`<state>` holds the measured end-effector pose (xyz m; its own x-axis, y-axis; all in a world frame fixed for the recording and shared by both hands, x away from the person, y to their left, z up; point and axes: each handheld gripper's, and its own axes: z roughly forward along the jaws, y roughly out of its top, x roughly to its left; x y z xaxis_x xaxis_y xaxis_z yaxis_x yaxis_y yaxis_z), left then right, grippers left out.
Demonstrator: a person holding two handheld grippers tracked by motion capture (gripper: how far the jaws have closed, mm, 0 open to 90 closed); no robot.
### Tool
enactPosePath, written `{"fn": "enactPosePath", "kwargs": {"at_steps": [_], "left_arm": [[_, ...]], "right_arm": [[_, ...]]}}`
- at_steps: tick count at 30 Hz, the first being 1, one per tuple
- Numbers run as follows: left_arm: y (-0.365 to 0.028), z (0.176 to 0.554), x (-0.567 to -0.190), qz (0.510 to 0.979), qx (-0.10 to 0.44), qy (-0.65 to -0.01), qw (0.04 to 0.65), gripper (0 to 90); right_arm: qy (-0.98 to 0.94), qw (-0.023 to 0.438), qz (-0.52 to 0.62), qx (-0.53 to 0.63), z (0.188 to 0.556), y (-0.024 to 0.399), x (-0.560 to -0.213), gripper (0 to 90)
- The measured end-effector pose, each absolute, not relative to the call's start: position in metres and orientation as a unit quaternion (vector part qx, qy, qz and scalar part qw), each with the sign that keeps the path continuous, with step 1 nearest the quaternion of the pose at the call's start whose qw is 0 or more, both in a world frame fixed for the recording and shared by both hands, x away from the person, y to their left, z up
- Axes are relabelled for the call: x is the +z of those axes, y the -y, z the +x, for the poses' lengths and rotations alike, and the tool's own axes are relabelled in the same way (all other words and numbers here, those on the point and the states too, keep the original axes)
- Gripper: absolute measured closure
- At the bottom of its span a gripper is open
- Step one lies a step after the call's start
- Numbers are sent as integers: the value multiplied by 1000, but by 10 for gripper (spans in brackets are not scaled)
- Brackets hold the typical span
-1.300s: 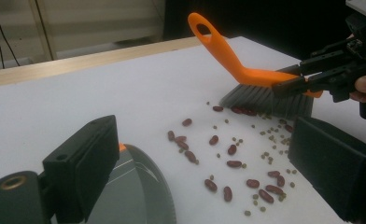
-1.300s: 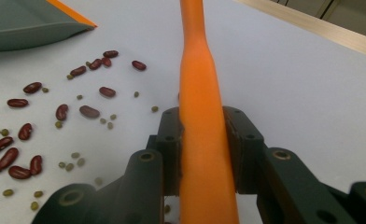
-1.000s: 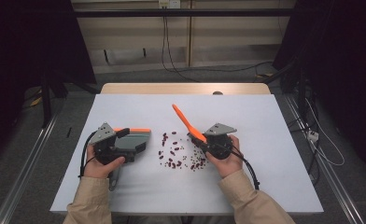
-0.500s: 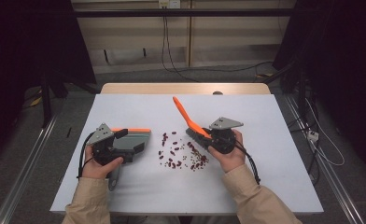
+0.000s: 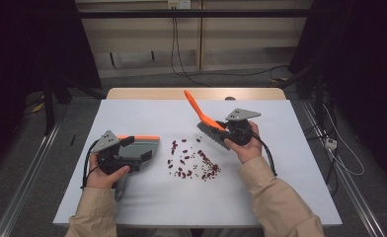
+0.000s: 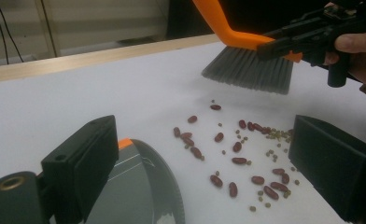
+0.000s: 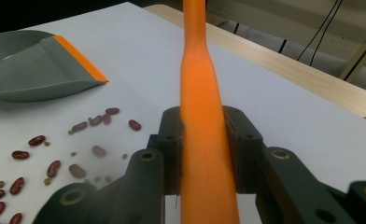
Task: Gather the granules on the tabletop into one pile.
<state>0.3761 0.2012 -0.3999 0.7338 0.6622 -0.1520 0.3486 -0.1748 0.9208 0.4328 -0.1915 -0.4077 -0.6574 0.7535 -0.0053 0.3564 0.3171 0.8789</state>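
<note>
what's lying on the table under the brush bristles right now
Bare white table lies beneath the lifted brush; the scattered beans lie nearer the dustpan. Nothing is covered.

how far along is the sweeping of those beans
Done: the right gripper is clamped on the orange brush and the left gripper holds the grey dustpan on the table. In hand: the brush hangs above the beans. Left: all beans lie scattered outside the dustpan.
</note>
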Motion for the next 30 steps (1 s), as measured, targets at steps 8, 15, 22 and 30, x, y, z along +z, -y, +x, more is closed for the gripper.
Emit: {"fn": "enactPosePath", "kwargs": {"at_steps": [8, 15, 22, 30], "left_arm": [[-201, 376, -400, 752, 143, -337, 547, 84], [-203, 376, -400, 751, 146, -343, 546, 85], [-206, 376, -400, 747, 146, -348, 547, 85], [-206, 377, -400, 747, 146, -348, 547, 85]], "right_arm": [[-790, 206, 346, 463, 452, 197, -413, 710], [-792, 209, 323, 474, 471, 195, -414, 710], [-798, 209, 296, 482, 487, 185, -416, 710], [-826, 196, 261, 460, 492, 168, -435, 710]]}}
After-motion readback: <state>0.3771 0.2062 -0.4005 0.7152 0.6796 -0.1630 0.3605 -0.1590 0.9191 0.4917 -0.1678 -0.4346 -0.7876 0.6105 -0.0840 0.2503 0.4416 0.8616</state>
